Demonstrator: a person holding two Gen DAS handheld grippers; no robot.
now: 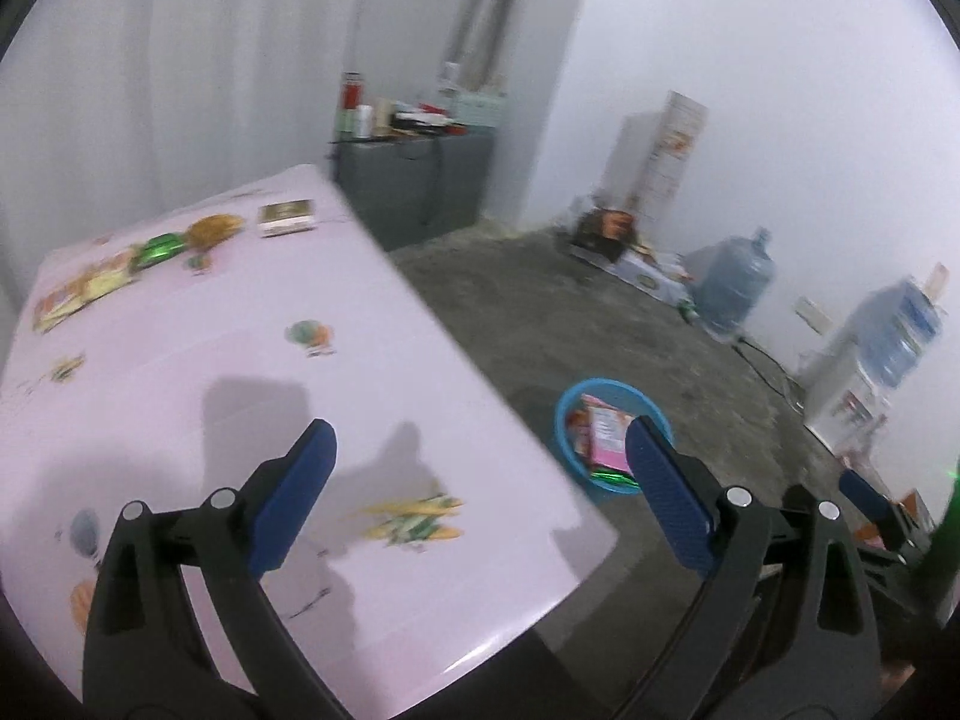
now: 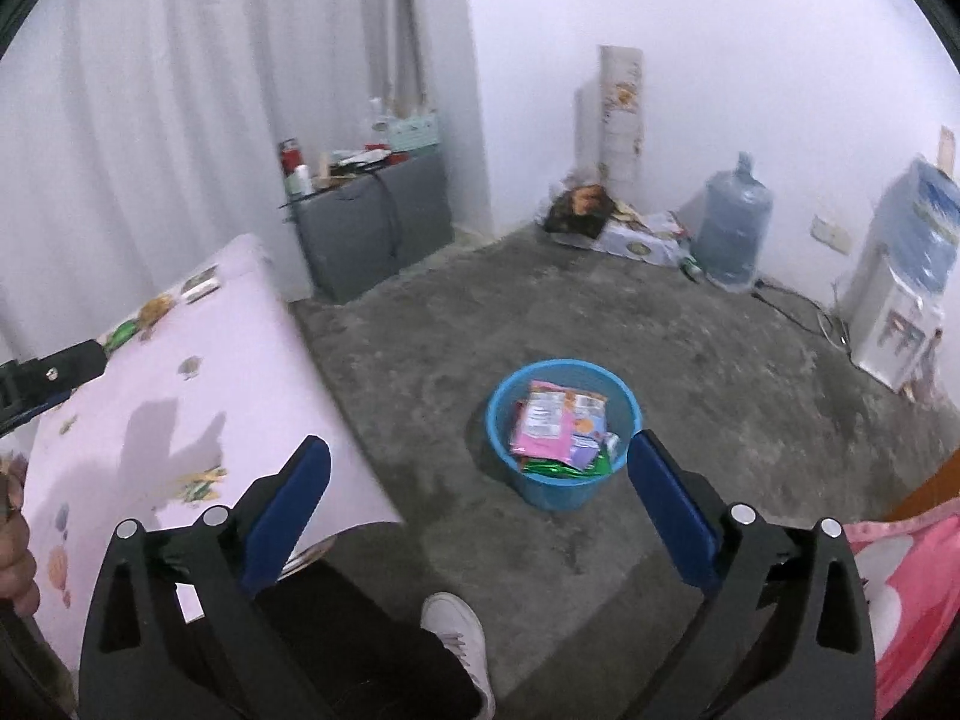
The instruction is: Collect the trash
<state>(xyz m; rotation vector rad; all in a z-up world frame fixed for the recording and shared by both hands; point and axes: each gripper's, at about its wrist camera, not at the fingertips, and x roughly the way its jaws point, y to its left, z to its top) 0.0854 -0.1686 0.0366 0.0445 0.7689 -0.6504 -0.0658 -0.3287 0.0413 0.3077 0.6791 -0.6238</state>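
left gripper [image 1: 480,498] wide open, empty, over table [image 1: 240,360] | right gripper [image 2: 480,498] wide open, empty | bucket [image 2: 561,489] centre frame, wrappers [image 2: 555,423] inside

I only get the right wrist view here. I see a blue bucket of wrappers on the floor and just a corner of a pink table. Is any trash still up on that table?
Observer: Yes. The left wrist view shows a green wrapper at the far end of the table.
Operator: Only that one?
Observer: No, a yellow packet lies on one side of it and a small dark box on the other, past a round golden wrapper.
Operator: Is the other tool carrying anything?
Observer: No. The left gripper is open and empty, over the table's near corner, with the blue bucket on the floor beyond.
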